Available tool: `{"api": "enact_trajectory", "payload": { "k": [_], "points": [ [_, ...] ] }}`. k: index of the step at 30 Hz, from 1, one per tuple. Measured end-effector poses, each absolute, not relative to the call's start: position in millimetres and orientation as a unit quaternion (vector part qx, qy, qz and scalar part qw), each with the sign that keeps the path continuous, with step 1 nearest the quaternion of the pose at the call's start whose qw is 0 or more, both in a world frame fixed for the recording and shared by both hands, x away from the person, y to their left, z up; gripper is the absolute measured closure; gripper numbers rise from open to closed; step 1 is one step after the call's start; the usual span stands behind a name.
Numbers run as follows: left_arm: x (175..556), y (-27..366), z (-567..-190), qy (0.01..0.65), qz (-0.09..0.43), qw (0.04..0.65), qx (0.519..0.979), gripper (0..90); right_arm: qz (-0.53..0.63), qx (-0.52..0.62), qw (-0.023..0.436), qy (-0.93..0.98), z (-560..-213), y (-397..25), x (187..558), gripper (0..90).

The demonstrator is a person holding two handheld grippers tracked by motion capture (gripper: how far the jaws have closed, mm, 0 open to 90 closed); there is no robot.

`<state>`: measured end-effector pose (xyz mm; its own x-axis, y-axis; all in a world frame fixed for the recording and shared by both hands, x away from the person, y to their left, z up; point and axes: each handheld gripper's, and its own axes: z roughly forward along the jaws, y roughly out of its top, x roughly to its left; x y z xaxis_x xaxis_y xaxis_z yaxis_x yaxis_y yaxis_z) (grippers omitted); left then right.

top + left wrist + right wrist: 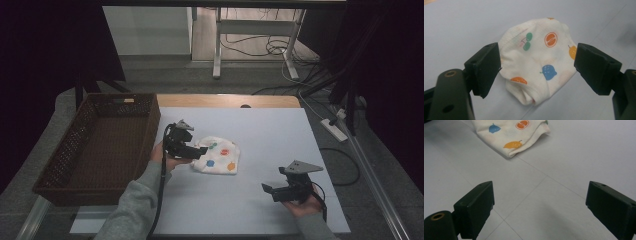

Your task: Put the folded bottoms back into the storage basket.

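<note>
A folded white cloth (218,156) printed with coloured fruit lies on the white table top (260,135), left of centre. My left gripper (198,150) is at the cloth's left edge, open, its jaws standing on either side of the cloth (537,62) without closing on it. My right gripper (268,190) rests near the table's front right, open and holding nothing. The right gripper view looks across bare table toward the cloth (510,132) farther off.
A brown wicker basket (65,155) stands at the table's left side, beside the left hand. Beyond the table's far edge are desk legs (217,45), cables and a power strip (336,129) on the floor.
</note>
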<state>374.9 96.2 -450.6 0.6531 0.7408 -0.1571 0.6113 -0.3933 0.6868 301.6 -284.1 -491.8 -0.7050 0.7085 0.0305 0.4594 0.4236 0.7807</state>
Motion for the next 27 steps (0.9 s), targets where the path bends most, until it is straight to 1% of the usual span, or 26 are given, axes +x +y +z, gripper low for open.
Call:
{"api": "enact_trajectory", "payload": {
  "k": [16, 27],
  "points": [
    [396.3, 90.4, -457.9, 0.412, 0.090, 0.361, 0.832, 20.4, 0.405, 0.353, 0.152, 0.830, -491.9, -284.6, 301.8, 8.4],
    [411.3, 82.8, -470.2, 0.412, 0.083, 0.343, 0.840, 20.2, 0.407, 0.353, 0.150, 0.829, -492.3, -285.0, 302.0, 8.4]
  ]
}}
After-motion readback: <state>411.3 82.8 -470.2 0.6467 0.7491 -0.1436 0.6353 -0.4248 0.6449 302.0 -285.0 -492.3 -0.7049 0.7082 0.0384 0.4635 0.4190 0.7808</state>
